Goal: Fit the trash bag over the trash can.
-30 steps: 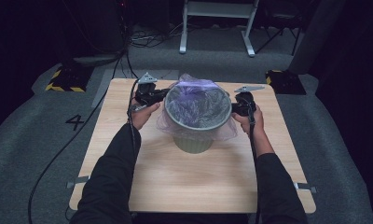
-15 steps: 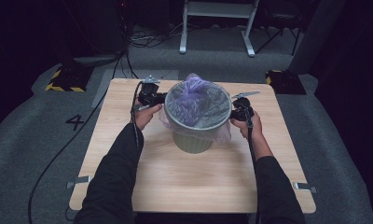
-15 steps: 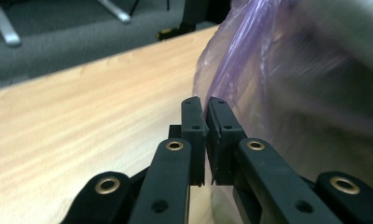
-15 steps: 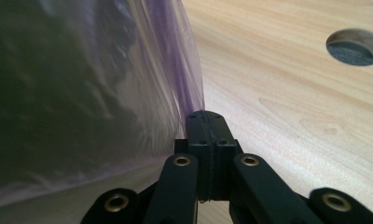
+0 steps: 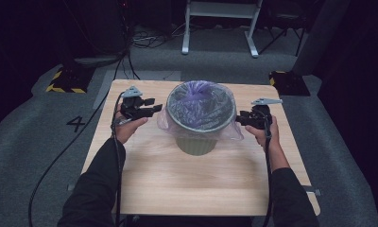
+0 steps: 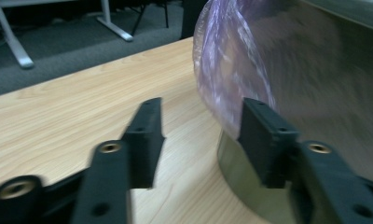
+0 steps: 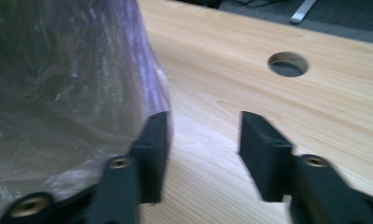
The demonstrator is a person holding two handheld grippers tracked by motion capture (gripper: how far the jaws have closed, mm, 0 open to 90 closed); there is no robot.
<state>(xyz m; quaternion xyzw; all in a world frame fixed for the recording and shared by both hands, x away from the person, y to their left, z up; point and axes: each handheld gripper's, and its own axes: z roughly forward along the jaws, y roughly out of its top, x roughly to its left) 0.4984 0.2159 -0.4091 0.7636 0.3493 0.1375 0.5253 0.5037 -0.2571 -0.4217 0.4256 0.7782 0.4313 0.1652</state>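
Bin position: the bin (image 5: pixel 200 137) stands upright on the desk (image 5: pixel 177 179), between the two hand-held grippers.
Liner: the purple bag (image 5: pixel 199 106) lines the bin; its edge drapes over the rim on both sides.
Left hand-held gripper (image 5: pixel 151 108): just beside the bag's left flap, jaws pointing inward; they have just been opening and stand about half apart, nothing between them.
Right hand-held gripper (image 5: pixel 239 119): at the bag's right flap, equally near; jaws have just been opening, flap beside one jaw, not clamped.
Forearms: both level, reaching forward symmetrically.
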